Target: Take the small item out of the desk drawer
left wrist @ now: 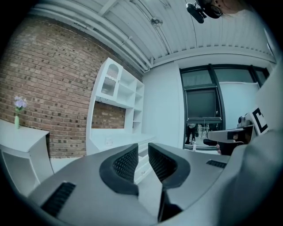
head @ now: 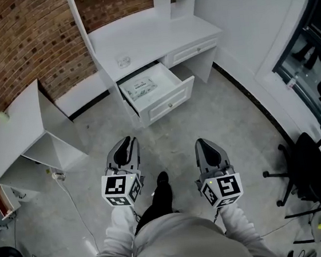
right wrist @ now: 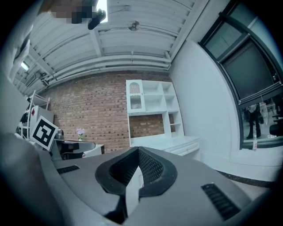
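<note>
The white desk [head: 149,31] stands ahead against the brick wall, its left drawer [head: 166,98] pulled out. A flat pale packet [head: 143,87] lies inside the drawer. A small clear item [head: 123,61] sits on the desktop above it. Both grippers hang low over the floor, well short of the drawer. My left gripper [head: 128,141] [left wrist: 143,154] is open by a narrow gap with nothing between its pads. My right gripper [head: 203,143] [right wrist: 138,153] is shut, its tips touching and empty. The desk [left wrist: 116,142] [right wrist: 181,143] shows far off in both gripper views.
A second white desk [head: 16,121] with an open shelf stands at the left, cables [head: 71,204] trailing on the floor beside it. A black office chair [head: 303,166] is at the right by the window wall. My shoe [head: 162,183] is between the grippers.
</note>
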Available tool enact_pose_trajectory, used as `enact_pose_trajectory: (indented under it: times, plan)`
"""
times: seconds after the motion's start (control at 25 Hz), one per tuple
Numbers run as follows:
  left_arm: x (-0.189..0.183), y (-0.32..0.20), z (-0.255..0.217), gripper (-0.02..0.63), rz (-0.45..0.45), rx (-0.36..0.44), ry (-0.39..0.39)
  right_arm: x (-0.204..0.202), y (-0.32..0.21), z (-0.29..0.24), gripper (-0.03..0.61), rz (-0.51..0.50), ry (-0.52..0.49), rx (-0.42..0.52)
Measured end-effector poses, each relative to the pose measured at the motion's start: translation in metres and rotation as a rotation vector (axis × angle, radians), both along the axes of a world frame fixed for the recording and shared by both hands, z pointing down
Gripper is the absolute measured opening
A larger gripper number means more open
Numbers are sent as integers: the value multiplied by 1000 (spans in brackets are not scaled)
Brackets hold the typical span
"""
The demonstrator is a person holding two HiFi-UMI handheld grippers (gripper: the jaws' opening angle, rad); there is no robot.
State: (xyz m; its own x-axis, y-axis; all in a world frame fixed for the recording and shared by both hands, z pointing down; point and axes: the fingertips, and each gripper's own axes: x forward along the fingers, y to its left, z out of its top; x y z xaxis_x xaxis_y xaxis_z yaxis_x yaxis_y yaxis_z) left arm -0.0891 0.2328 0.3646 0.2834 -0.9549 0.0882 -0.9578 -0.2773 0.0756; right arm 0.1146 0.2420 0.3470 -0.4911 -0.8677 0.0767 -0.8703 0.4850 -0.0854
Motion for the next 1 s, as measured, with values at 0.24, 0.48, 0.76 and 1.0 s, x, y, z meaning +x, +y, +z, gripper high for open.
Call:
enact_pose_trajectory:
  times: [0.24,0.48,0.76,1.0]
  plan:
    - [-13,-55,3,107,8,-5,5,-13,-55,4,28,9,-1,-15]
    - [-25,-111,8,138,53,-18,10,-29,-110,8,28,36,-12,-38]
    - [-40,-170,11,168,92,-22,7,-43,-161,9,28,86,-4,-42]
    - [-48,-204,18,198,107,-39,19,-49,-190,12,28,122,10,-52]
